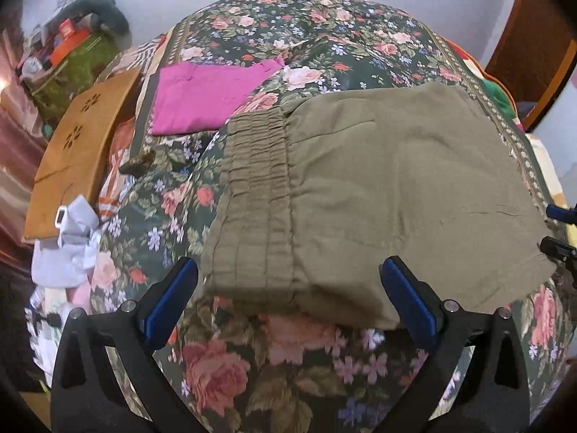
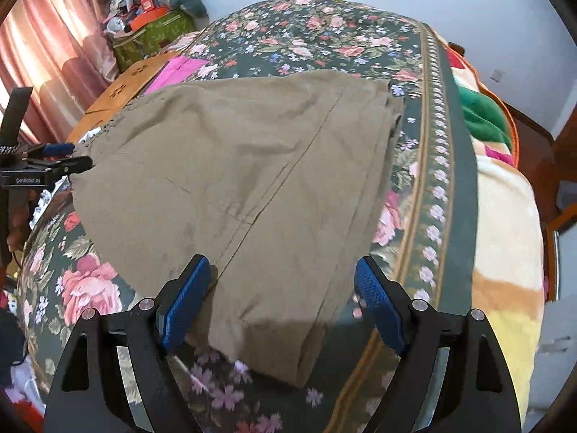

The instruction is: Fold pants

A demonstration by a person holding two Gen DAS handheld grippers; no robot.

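Observation:
Olive-khaki pants [image 1: 378,195] lie folded flat on a floral bedspread [image 1: 223,361], elastic waistband at the left. They also show in the right wrist view [image 2: 245,180] with a long seam running toward me. My left gripper [image 1: 288,288] is open and empty, its jaws either side of the near waistband edge, just above the cloth. My right gripper [image 2: 283,296] is open and empty, straddling the near right end of the pants. The left gripper also shows at the left edge of the right wrist view [image 2: 61,158], and the right gripper at the right edge of the left wrist view [image 1: 559,231].
A folded magenta garment [image 1: 205,101] lies on the bed beyond the pants. A wooden board [image 1: 79,151] and white crumpled cloth [image 1: 68,249] sit at the left. A cluttered green box [image 1: 68,68] stands by pink curtains [image 2: 43,57]. Blankets [image 2: 505,216] hang off the right side.

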